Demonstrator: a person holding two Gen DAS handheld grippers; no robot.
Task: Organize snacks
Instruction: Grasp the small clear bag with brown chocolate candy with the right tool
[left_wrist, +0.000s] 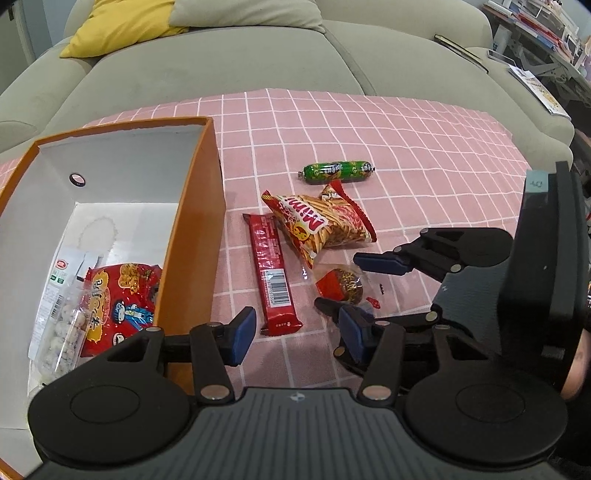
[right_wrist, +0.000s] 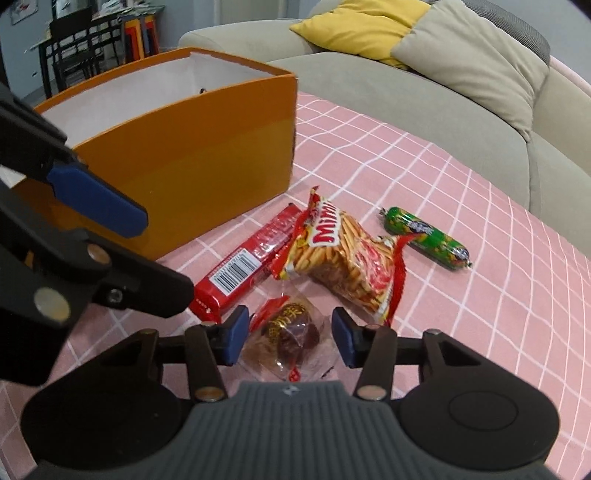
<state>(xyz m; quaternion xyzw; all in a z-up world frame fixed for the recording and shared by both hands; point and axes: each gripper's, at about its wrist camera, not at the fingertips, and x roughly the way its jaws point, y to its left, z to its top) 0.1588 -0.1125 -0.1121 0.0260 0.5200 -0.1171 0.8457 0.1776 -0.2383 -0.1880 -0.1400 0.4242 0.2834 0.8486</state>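
Observation:
On the pink checked cloth (left_wrist: 406, 155) lie a red bar (left_wrist: 271, 269), a Mimi stick-snack bag (left_wrist: 321, 225), a green sausage (left_wrist: 338, 171) and a clear packet with a dark sweet (left_wrist: 347, 288). My right gripper (right_wrist: 288, 341) straddles that packet (right_wrist: 291, 328), which lies on the cloth. Its pads stand at the wrapper's edges without squeezing the sweet. My left gripper (left_wrist: 297, 334) hangs open above the near end of the red bar, beside the orange box (left_wrist: 201, 192). Inside the box are a red snack bag (left_wrist: 122, 295) and a clear bag of pale balls (left_wrist: 62, 325).
The orange box (right_wrist: 184, 147) stands at the cloth's left, right beside the red bar (right_wrist: 243, 266). A beige sofa (left_wrist: 221, 66) with a yellow cushion (left_wrist: 122, 26) runs behind. Chairs (right_wrist: 77, 40) stand in the far background. The left gripper's pad (right_wrist: 96, 195) hangs close to the right gripper.

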